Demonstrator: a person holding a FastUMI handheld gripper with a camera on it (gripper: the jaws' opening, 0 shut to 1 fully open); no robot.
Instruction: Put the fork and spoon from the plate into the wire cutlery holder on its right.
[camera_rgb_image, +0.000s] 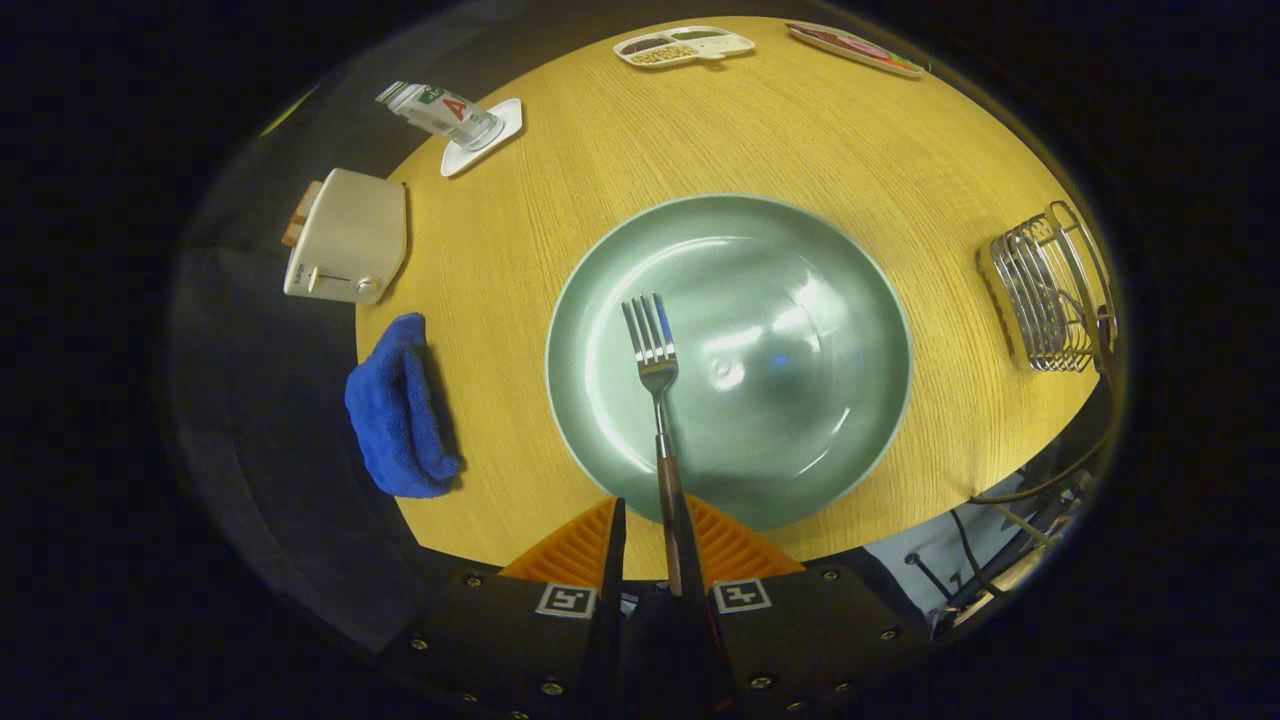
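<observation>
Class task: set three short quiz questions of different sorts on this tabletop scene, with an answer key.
1. True or false: the fork lies with its tines over the plate and its handle running back between the fingers of the tongs.
2. Which item lies beside the plate on the side away from the wire cutlery holder? A) a blue cloth B) a red mug C) a knife
3. Fill in: the glass stands on a white ____.

Key: 1. True; whether both fingers actually press the handle cannot be told. 2. A, the blue cloth. 3. coaster.
</observation>
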